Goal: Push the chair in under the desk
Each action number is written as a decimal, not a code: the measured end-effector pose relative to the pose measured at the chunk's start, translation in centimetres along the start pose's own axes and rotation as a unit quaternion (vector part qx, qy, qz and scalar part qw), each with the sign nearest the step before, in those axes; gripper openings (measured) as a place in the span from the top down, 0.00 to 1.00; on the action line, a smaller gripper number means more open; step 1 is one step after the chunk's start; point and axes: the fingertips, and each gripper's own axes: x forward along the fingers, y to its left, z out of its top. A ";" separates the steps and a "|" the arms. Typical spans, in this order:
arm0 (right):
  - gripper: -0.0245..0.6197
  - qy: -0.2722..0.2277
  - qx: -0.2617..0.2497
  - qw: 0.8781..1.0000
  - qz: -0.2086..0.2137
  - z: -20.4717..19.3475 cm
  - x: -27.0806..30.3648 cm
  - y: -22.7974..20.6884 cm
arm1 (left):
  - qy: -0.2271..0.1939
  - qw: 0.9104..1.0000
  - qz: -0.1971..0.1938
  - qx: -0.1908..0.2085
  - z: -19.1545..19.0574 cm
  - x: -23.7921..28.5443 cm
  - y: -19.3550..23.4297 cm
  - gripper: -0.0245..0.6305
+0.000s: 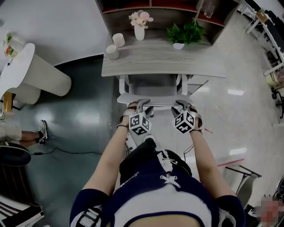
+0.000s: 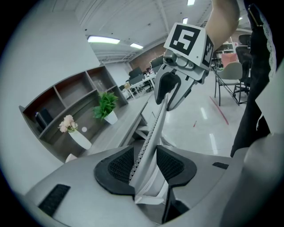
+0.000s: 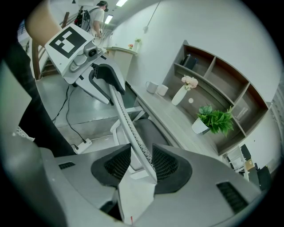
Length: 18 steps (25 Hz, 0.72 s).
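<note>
A white chair stands with its seat (image 1: 153,84) partly under the grey wooden desk (image 1: 164,62). Its thin perforated backrest (image 1: 153,99) faces me. My left gripper (image 1: 141,107) is shut on the backrest's top edge near the left end, and my right gripper (image 1: 183,106) is shut on it near the right end. In the left gripper view the backrest edge (image 2: 153,133) runs between the pads of my left gripper (image 2: 146,165) up to the right gripper (image 2: 171,91). The right gripper view shows the edge (image 3: 128,128) clamped in my right gripper (image 3: 142,163), with the left gripper (image 3: 105,82) beyond.
On the desk stand a vase of flowers (image 1: 140,27), a potted plant (image 1: 184,34) and two cups (image 1: 115,45), below a wall shelf (image 1: 164,9). A round white table (image 1: 26,75) and a seated person's foot (image 1: 42,132) are at left. A cable (image 1: 66,152) lies on the floor.
</note>
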 end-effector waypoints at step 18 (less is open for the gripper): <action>0.76 -0.031 0.059 0.997 -0.041 2.2 -2.8 -0.6 | -0.014 0.989 -0.044 -0.139 1.6 -2.7 1.5 0.85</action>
